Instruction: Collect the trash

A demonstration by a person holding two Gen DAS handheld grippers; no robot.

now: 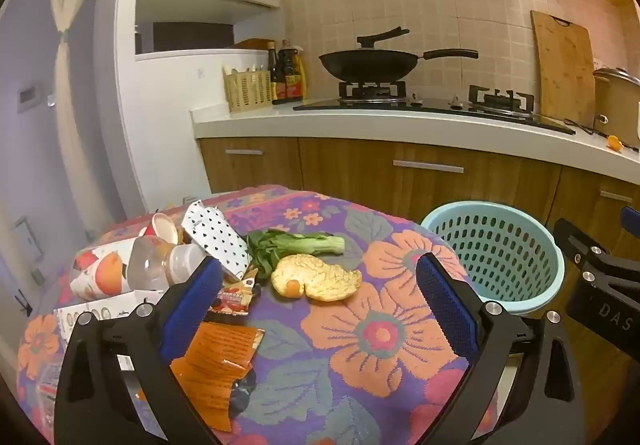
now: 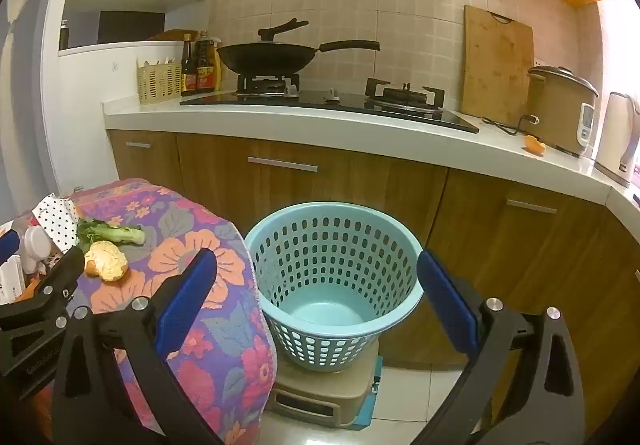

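Observation:
Trash lies on a table under a flowered cloth (image 1: 380, 329): a yellow peel (image 1: 316, 279), a green vegetable (image 1: 296, 245), a clear plastic bottle (image 1: 164, 265), a polka-dot carton (image 1: 220, 241), an orange wrapper (image 1: 216, 361) and a small snack packet (image 1: 234, 299). My left gripper (image 1: 320, 305) hovers open over the cloth, near side of the peel, holding nothing. The light-blue perforated basket (image 2: 336, 269) stands empty beside the table. My right gripper (image 2: 316, 297) is open in front of it, empty.
The basket rests on a beige stool (image 2: 324, 393) on the tiled floor. Behind runs a kitchen counter (image 2: 320, 129) with a wok (image 2: 268, 57) on the stove, sauce bottles (image 2: 198, 65), a cutting board (image 2: 496, 65), a rice cooker (image 2: 560, 109) and wooden cabinets below.

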